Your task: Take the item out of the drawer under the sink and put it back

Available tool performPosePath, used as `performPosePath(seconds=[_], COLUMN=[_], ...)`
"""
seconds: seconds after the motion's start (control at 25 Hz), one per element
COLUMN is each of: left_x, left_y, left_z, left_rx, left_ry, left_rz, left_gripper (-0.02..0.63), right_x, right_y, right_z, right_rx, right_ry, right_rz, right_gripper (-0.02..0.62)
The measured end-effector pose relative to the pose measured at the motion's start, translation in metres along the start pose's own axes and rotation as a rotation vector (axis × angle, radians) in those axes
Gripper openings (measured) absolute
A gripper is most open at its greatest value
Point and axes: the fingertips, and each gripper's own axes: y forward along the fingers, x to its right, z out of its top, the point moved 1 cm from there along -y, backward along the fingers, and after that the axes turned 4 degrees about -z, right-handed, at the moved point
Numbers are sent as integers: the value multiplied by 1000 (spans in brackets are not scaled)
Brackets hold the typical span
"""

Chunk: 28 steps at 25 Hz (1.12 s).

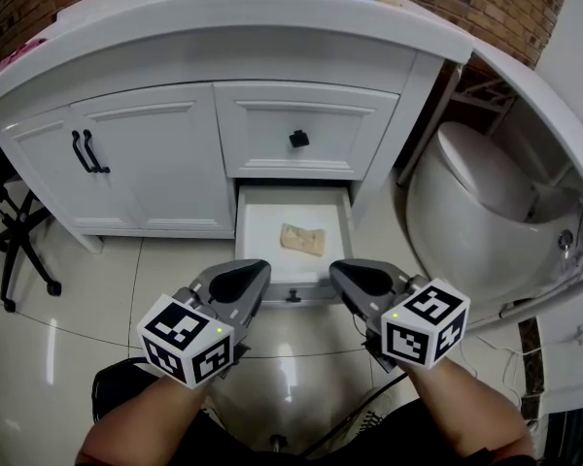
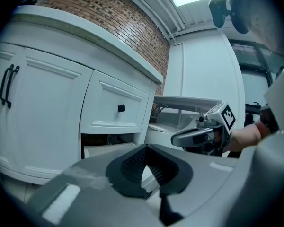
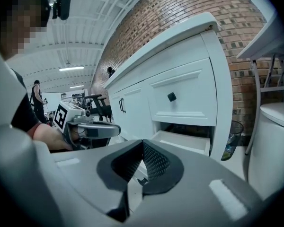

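The low drawer (image 1: 243,223) under the sink stands pulled out of the white vanity. A flat beige item (image 1: 302,240) lies inside it, right of its middle. My left gripper (image 1: 246,280) hovers over the drawer's front left corner, jaws shut and empty. My right gripper (image 1: 349,277) hovers at the front right corner, likewise shut with nothing in it. In the left gripper view my left gripper (image 2: 146,150) points at the open drawer (image 2: 104,148), with my right gripper (image 2: 199,135) beside it. In the right gripper view my right gripper (image 3: 142,144) faces the drawer (image 3: 182,141). The item is hidden in both gripper views.
Above the open drawer is a shut drawer with a black knob (image 1: 298,140). Two cabinet doors with black handles (image 1: 87,151) are to the left. A white toilet (image 1: 486,192) stands close on the right, an office chair (image 1: 19,231) on the left. A bin (image 3: 234,135) sits between vanity and toilet.
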Motion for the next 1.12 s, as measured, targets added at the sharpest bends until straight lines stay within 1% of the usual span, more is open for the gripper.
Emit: performPosePath(seconds=[0.32,0.44,0.6,0.68,0.8,0.84,0.92,1.0,1.12], left_x=[5,6,3,0,-7,-8,-11,-11,-10], left_y=[0,-2,-4,-5,-8,-8,-9,-9,-9], left_z=[1,2,5,5,4,4,4,5,7], left_rx=[5,7,13,17,18,18,21,25,33], left_ry=[-6,-8,-11,-9,-14,-18,-25,-29,-32], left_rz=[-11,-13,-3,4,17,20,21,17,9], left_gripper=[6,6,6,6,6,6,6,6,6], right_x=[3,5,8,11,18,22,34,47,63], right_y=[2,5,15,23,41,48,63,79,105], right_z=[0,0,3,7,8,7,3,0,-1], right_rx=[-4,-15,-86,-124,-203,-235,-300,-345,-377], right_ry=[-7,-41,-159,-196,-239,-272,-362,-436,-499], right_rz=[-11,-29,-44,-43,-28,-28,-36,-43,-52], right_gripper=[8,8,13,26,92,98,100,100,100])
